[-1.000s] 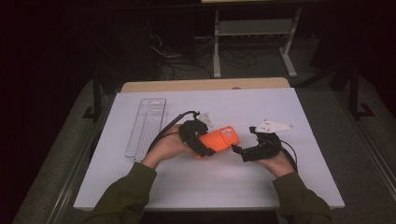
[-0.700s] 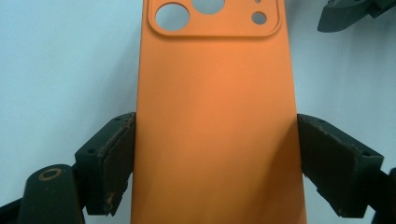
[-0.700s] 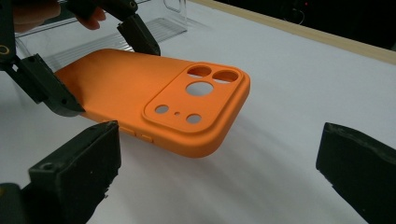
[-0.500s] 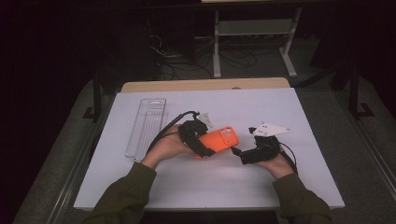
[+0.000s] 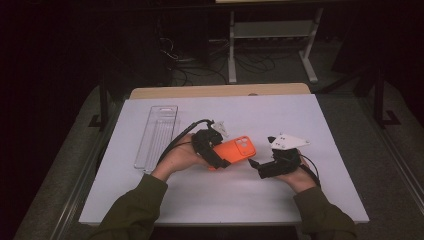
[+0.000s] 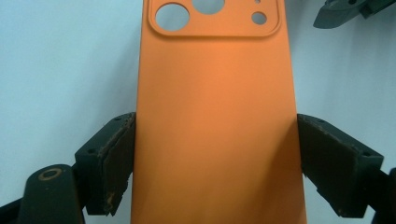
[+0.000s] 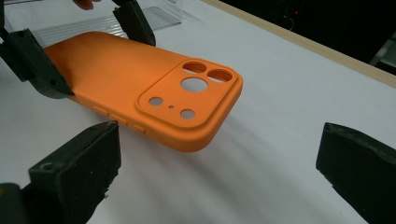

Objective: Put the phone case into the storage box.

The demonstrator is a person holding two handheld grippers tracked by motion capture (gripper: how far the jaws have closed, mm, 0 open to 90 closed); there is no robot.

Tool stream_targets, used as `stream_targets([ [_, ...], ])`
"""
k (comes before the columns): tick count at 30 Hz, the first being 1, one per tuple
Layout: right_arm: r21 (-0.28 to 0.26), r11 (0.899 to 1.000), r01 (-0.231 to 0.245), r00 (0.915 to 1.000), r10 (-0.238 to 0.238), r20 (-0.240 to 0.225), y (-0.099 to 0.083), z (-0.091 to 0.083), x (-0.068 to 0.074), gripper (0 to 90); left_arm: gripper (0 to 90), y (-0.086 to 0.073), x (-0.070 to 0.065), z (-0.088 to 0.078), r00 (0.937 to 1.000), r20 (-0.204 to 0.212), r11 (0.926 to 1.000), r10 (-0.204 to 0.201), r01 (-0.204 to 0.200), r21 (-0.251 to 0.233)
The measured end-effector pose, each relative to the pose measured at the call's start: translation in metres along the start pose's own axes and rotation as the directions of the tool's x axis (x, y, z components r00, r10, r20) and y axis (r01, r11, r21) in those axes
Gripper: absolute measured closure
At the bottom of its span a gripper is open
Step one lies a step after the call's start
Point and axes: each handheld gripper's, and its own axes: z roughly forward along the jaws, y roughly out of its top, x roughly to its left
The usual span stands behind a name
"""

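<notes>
Your left hand-held gripper (image 6: 215,154) clamps the orange phone case (image 6: 215,116) by its long edges; your right hand-held gripper (image 7: 219,182) stands wide, empty, just beside it over the tabletop (image 5: 310,120).

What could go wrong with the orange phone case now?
The left tool pinches the case by its two long edges only, so the soft case could bow or slip out. The right tool waits open near the camera end; closing there might knock the case askew. The clear tray lies just beyond the left hand, so a swing that way could bump it.
</notes>
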Motion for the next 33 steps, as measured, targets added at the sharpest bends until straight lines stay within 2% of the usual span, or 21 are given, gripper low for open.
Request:
stream_targets([
  [1,0.001,1.000,0.028,0.9996,-0.028,0.008,0.000,0.000,-0.001,0.0,15.9,0.000,0.000,0.000,1.0000,-0.001,1.0000,-0.001,0.001,-0.003],
  [7,0.014,0.997,0.075,0.9968,-0.075,0.028,-0.001,0.002,0.002,0.0,15.9,0.000,0.001,-0.001,1.0000,-0.005,1.0000,0.003,-0.003,0.002],
  [19,0.042,0.990,0.136,0.9884,-0.139,0.062,-0.001,0.003,0.009,0.0,15.9,0.000,0.001,-0.003,1.0000,-0.005,1.0000,0.000,0.000,-0.003],
  [20,0.041,0.987,0.158,0.9848,-0.160,0.067,-0.001,0.003,0.009,0.0,15.9,0.000,0.001,-0.004,1.0000,-0.006,1.0000,0.002,-0.002,-0.001],
  [26,0.046,0.983,0.180,0.9792,-0.183,0.087,-0.001,0.004,0.012,0.0,15.9,0.000,0.001,-0.004,1.0000,-0.003,1.0000,0.001,-0.001,-0.002],
  [32,0.057,0.970,0.237,0.9641,-0.242,0.108,-0.002,0.005,0.014,0.0,15.9,0.000,0.001,-0.004,1.0000,-0.001,1.0000,-0.002,0.002,-0.002],
  [33,0.061,0.966,0.251,0.9595,-0.257,0.116,-0.002,0.005,0.015,0.0,15.9,0.000,0.001,-0.004,1.0000,-0.002,1.0000,0.000,0.000,-0.001],
])
